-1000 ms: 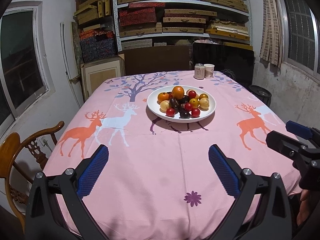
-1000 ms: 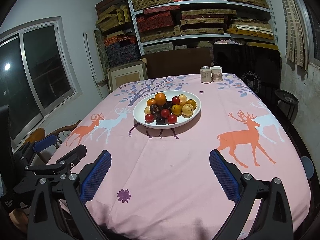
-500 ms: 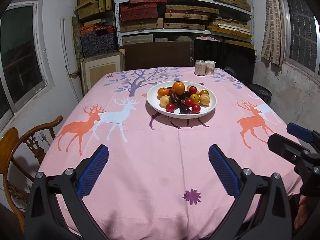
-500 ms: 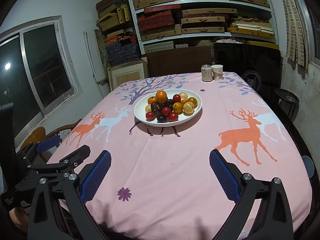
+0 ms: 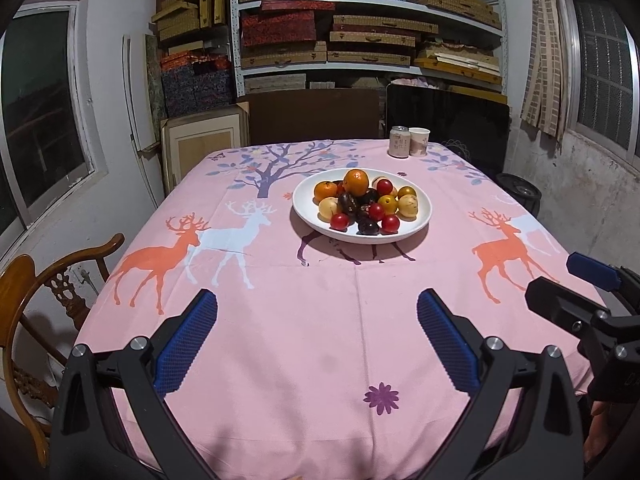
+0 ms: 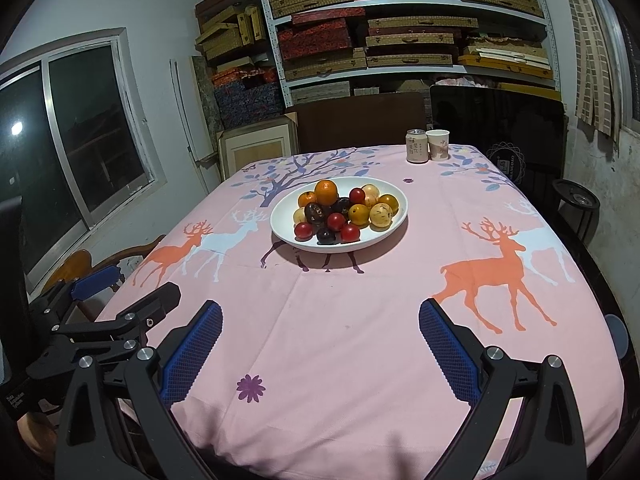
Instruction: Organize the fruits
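The white bowl of fruit (image 5: 362, 204) is seen at 12 o'clock, well ahead of both tongs. The left gripper (image 5: 316, 336) and right gripper (image 6: 320, 338) are spread wide, nothing held; neither is clearly nearer.

Plate (image 5: 424, 216): white, shallow and oval; sits upright on the pink deer-print counter (image 5: 320, 340), past its middle.
Oranges (image 5: 356, 181): two, at the plate's far left, the larger one on top of the heap.
Red fruits (image 5: 340, 221): small, round and glossy, mostly along the near edge.
Dark fruits (image 5: 347, 203): nearly black, in the heap's middle and front.
Yellow fruits (image 5: 408, 205): pale and speckled, on the right and left sides.
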Motion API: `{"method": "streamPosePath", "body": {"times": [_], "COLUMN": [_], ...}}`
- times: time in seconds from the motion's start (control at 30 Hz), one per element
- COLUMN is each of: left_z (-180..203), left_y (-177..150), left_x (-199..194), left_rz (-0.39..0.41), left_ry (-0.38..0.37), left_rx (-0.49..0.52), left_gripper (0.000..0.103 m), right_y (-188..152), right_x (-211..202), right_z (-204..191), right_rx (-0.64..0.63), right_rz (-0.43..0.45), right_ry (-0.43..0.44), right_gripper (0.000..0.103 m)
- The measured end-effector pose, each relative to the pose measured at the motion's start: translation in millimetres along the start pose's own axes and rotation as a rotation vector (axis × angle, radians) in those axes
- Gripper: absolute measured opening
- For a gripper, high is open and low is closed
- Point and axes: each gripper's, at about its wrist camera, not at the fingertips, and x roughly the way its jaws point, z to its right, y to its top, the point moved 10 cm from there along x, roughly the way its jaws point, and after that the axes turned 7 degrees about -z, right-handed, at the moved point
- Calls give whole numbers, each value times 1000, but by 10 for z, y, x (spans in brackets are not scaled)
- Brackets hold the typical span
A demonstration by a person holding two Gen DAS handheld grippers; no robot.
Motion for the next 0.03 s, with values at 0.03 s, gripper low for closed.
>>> {"method": "streamPosePath", "body": {"times": [0.03], "left_z": [0], "left_y": [0], "left_x": [3], "left_rz": [0], "left_ry": [3], "left_rx": [1], "left_gripper": [98], "right_y": [8], "right_x": [-4], "right_z": [1], "right_rx": [2], "right_rz": [0], "right_ry": [2], "right_gripper": [99]}}
